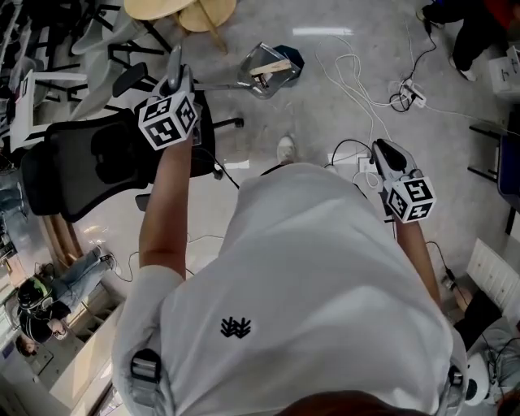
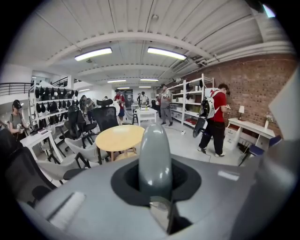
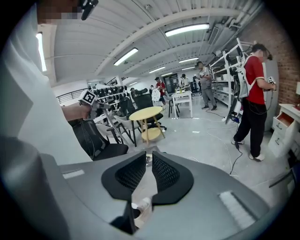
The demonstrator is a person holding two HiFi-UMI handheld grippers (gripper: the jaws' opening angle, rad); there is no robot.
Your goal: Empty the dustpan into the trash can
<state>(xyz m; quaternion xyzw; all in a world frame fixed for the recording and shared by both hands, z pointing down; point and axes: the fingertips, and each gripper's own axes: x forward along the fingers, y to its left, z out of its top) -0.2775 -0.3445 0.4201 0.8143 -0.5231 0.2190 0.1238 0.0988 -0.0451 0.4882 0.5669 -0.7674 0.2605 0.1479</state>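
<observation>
Using the black office chair [image 1: 89, 162] as the anchor: the round wooden table [image 1: 162, 6] is just past it, and the dustpan [image 1: 264, 71] sits down on the floor out beyond its far right corner. There's a beige scrap lying in the pan.

The left gripper [image 1: 175, 80] is right over the chair's right edge, clamped on a rounded grey handle [image 2: 155, 159]. A thin rod runs from there across to the pan, so I'm reading that as the dustpan's long handle, with its long axis pointing away from the chair to the right.

The right gripper [image 3: 146, 171] is well off to the chair's right. Its jaws are drawn nearly together on nothing.

I can't pick out a trash can for sure. The blue thing [image 1: 291, 57] touching the pan's far side might be it. Loose cables [image 1: 357, 81] lie further right on the floor, so a swing that way has less room.
</observation>
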